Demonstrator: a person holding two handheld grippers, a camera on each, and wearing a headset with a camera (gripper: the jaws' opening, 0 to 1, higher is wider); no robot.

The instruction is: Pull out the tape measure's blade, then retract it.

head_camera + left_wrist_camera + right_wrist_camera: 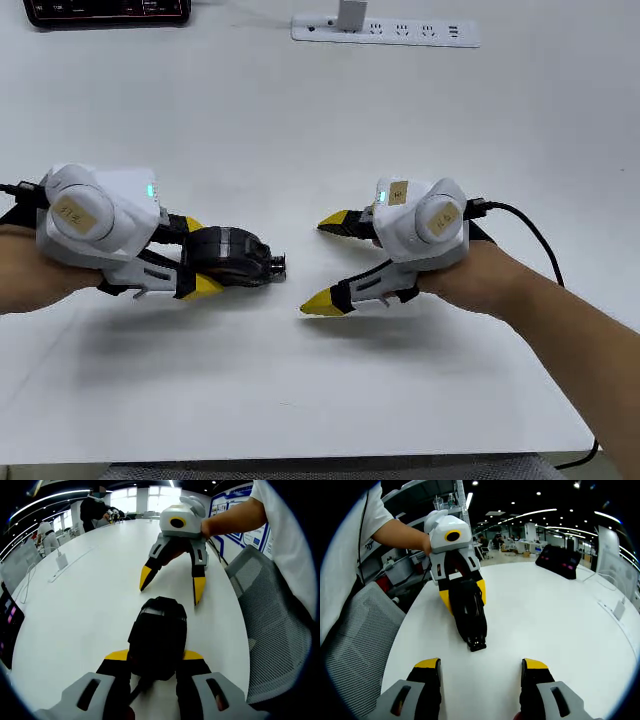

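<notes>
A black tape measure (232, 256) lies on the white table (300, 120), held between the yellow-tipped jaws of my left gripper (197, 256). Its blade hook (279, 264) points right, with no blade pulled out. In the left gripper view the tape measure (158, 635) sits squeezed in the left gripper (152, 655). My right gripper (327, 261) stands open a short way to the right of the hook, jaws pointing at it, holding nothing. The right gripper view shows the tape measure (468, 611) and its hook (476, 644) just ahead of the open right gripper (481, 664).
A white power strip (385, 29) lies at the table's far edge, with a dark device (107, 11) at the far left. A black cable (540, 245) trails from the right gripper. A grey mesh chair (272, 625) stands beside the table.
</notes>
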